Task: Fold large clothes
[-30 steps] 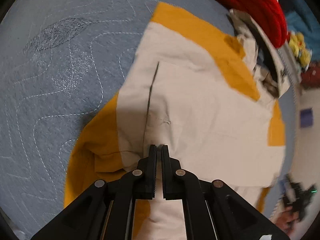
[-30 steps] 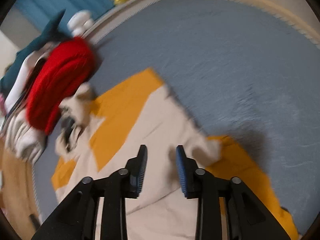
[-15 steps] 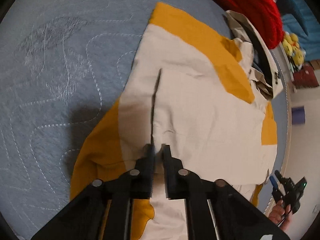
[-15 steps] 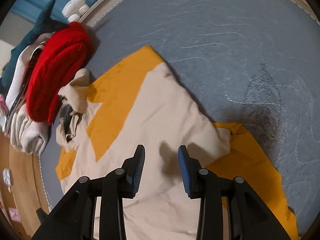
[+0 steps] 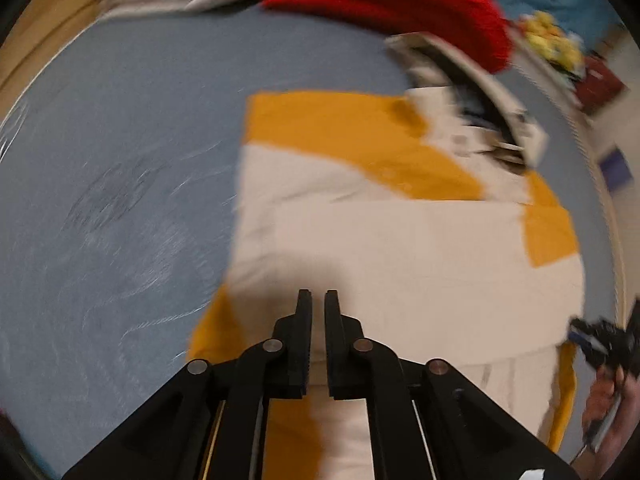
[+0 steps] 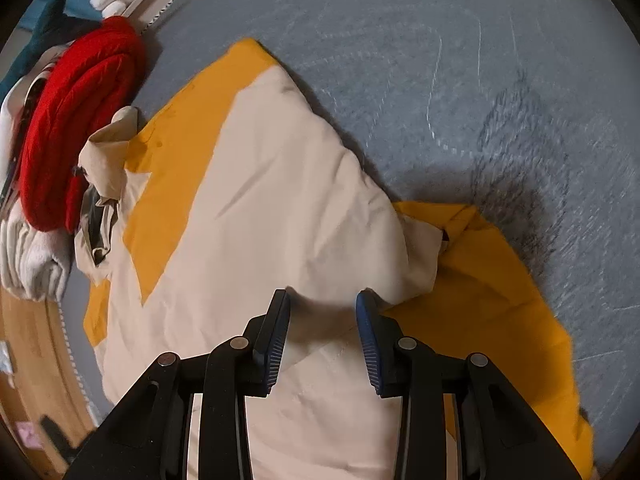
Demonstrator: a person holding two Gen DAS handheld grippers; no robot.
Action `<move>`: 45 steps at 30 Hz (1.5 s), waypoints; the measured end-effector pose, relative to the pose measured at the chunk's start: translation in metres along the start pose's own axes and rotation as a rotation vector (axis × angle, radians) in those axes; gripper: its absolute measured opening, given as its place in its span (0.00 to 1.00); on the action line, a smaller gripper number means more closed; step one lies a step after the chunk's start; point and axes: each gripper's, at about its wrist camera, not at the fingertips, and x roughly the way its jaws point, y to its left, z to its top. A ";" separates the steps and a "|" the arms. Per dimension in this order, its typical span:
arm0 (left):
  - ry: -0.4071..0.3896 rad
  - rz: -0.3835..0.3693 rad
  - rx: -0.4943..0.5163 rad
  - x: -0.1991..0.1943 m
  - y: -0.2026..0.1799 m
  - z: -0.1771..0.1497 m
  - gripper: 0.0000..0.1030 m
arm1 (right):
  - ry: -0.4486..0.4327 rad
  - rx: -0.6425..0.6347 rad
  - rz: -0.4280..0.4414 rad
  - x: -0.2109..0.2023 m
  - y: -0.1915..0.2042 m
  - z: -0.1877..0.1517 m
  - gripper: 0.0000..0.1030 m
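A large cream and mustard-yellow jacket (image 5: 400, 248) lies spread on the blue-grey quilted bed (image 5: 120, 184). My left gripper (image 5: 316, 300) hangs above the jacket's near cream edge. Its jaws are opening with a narrow gap, and no cloth is pinched between them. The view is blurred. In the right wrist view the same jacket (image 6: 272, 200) fills the middle, with a bunched yellow sleeve (image 6: 480, 280) at the right. My right gripper (image 6: 322, 308) stands open just above a cream fold, its blue pads (image 6: 366, 320) apart. That gripper also shows at the lower right (image 5: 600, 340), held by a hand.
A red knit garment (image 6: 72, 120) and a grey-white folded garment (image 6: 32, 256) lie beyond the jacket's collar. Yellow plush toys (image 5: 556, 40) and a teal cloth sit past the bed's edge. The wooden floor (image 6: 32, 340) shows at the left. Bare quilt (image 6: 480, 60) lies to the right.
My left gripper has lifted off the cream fold it was pinching and rolled, its jaws parting a little. My right gripper has sunk closer to the jacket, still open.
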 end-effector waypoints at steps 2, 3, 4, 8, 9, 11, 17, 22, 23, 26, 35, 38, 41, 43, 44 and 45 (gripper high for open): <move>0.048 -0.030 0.027 0.014 -0.009 -0.002 0.10 | -0.044 -0.043 -0.013 -0.008 0.009 -0.002 0.35; 0.091 -0.035 0.022 0.025 -0.008 -0.005 0.10 | -0.056 -0.071 -0.014 -0.009 0.014 -0.003 0.35; 0.152 -0.026 0.007 0.041 -0.005 -0.010 0.10 | -0.056 -0.089 -0.014 -0.009 0.017 -0.003 0.35; 0.229 0.000 -0.021 0.063 -0.001 -0.017 0.10 | 0.006 -0.122 -0.053 0.004 0.015 -0.004 0.35; 0.216 0.005 -0.023 0.058 -0.003 -0.014 0.10 | 0.013 -0.119 -0.058 0.005 0.013 -0.005 0.35; 0.167 -0.008 -0.017 0.042 -0.007 -0.008 0.13 | -0.005 -0.121 -0.060 -0.002 0.015 -0.004 0.35; -0.073 -0.042 0.019 -0.021 -0.031 0.009 0.29 | -0.198 -0.285 -0.049 -0.061 0.049 -0.003 0.35; -0.224 -0.018 0.078 -0.047 -0.049 0.013 0.32 | -0.352 -0.459 -0.059 -0.111 0.080 -0.023 0.35; -0.239 -0.014 0.084 -0.050 -0.052 0.012 0.36 | -0.379 -0.502 -0.071 -0.120 0.086 -0.029 0.35; -0.281 -0.009 0.110 -0.062 -0.059 0.006 0.52 | -0.438 -0.592 -0.106 -0.138 0.099 -0.047 0.35; -0.386 0.049 0.234 -0.088 -0.081 -0.004 0.58 | -0.459 -0.661 -0.130 -0.160 0.104 -0.063 0.36; -0.400 0.049 0.274 -0.091 -0.093 -0.002 0.58 | -0.455 -0.685 -0.126 -0.161 0.104 -0.063 0.49; -0.386 0.038 0.293 -0.088 -0.104 0.012 0.55 | -0.453 -0.689 -0.135 -0.158 0.104 -0.061 0.56; -0.362 0.019 0.288 -0.083 -0.108 0.029 0.51 | -0.440 -0.682 -0.129 -0.156 0.103 -0.059 0.61; -0.347 0.012 0.278 -0.078 -0.110 0.041 0.47 | -0.437 -0.681 -0.133 -0.155 0.102 -0.058 0.61; -0.340 0.009 0.270 -0.074 -0.111 0.051 0.42 | -0.433 -0.684 -0.138 -0.153 0.102 -0.058 0.61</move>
